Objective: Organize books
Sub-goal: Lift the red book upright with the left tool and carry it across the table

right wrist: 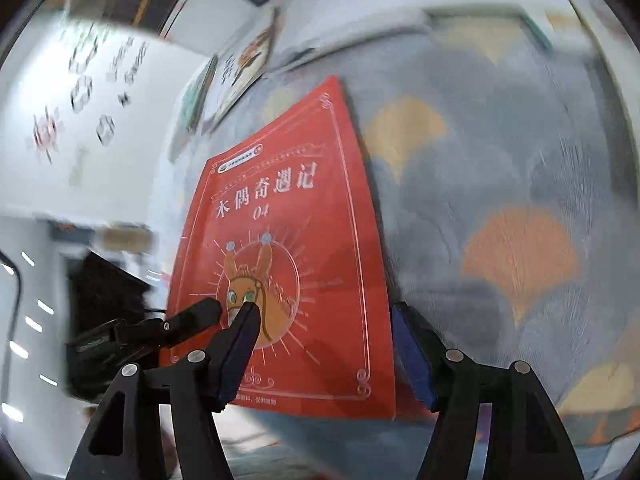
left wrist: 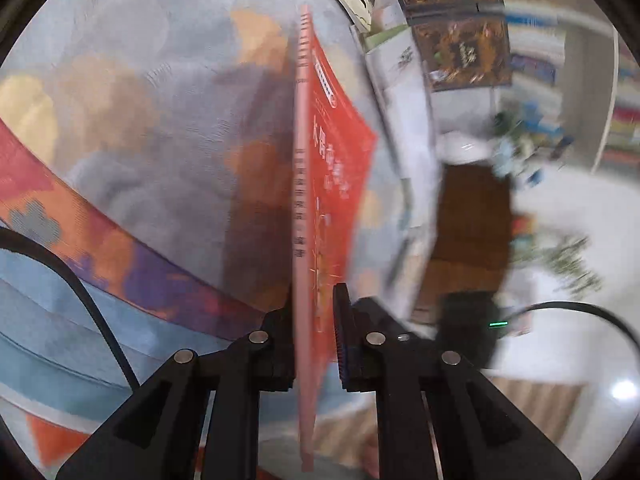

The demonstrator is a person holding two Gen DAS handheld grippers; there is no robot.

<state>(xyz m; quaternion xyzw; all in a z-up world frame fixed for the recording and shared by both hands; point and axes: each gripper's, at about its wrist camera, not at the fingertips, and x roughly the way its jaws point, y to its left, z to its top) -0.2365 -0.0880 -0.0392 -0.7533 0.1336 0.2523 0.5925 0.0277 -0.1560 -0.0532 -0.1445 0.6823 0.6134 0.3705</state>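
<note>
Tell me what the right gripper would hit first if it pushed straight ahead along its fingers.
Most likely the red book. It stands between the open fingers of the right gripper, held by the left gripper at its edge. Past it lies the rug; depth is unclear.

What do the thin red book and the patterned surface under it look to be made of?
Thin red paperback book: paper with a semi-glossy card cover, judging by its sheen and slight bend. Grey surface with orange fan shapes: probably a short-pile woven rug, as brushed fibre marks show.
</note>
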